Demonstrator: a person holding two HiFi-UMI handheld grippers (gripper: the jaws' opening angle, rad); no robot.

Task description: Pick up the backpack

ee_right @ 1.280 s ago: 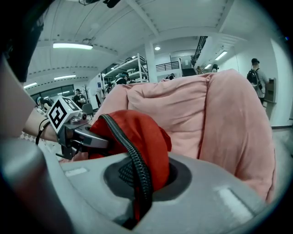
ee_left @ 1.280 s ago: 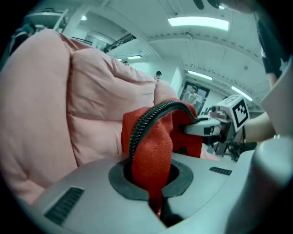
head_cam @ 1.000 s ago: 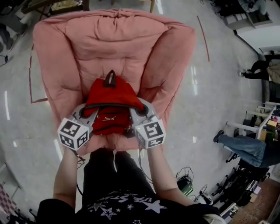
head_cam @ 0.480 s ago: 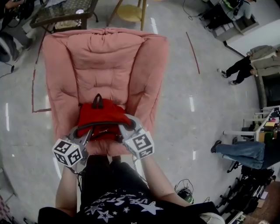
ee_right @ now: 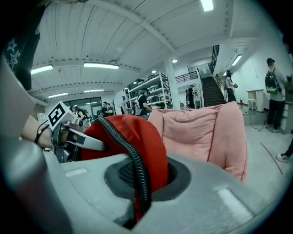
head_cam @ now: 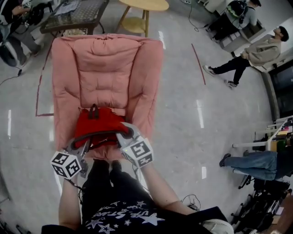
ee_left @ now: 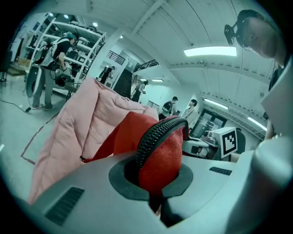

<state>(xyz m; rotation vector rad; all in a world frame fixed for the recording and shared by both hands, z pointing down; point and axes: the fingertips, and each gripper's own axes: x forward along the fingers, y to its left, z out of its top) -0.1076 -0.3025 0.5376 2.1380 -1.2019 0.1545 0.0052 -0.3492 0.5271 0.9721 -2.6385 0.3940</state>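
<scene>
A red backpack (head_cam: 98, 125) with a black top handle and a black zipper hangs over the front of a pink armchair (head_cam: 107, 68). My left gripper (head_cam: 83, 145) is shut on the backpack's left edge, red cloth and zipper (ee_left: 155, 137) pinched in its jaws. My right gripper (head_cam: 120, 135) is shut on the right edge, where the red fabric (ee_right: 137, 141) and zipper bulge between the jaws. In the right gripper view the left gripper's marker cube (ee_right: 58, 114) shows beyond the bag. The bag's lower part is hidden behind the grippers.
The armchair stands on a glossy grey floor with red tape lines (head_cam: 199, 57). A round wooden stool (head_cam: 142, 7) and a dark table (head_cam: 75, 13) stand behind it. People (head_cam: 247, 55) stand and sit at the right. Cables (head_cam: 192, 201) lie by my feet.
Both grippers have risen and drawn back toward me with the backpack. The bag has come off the seat and the armchair now lies farther away in the head view.
</scene>
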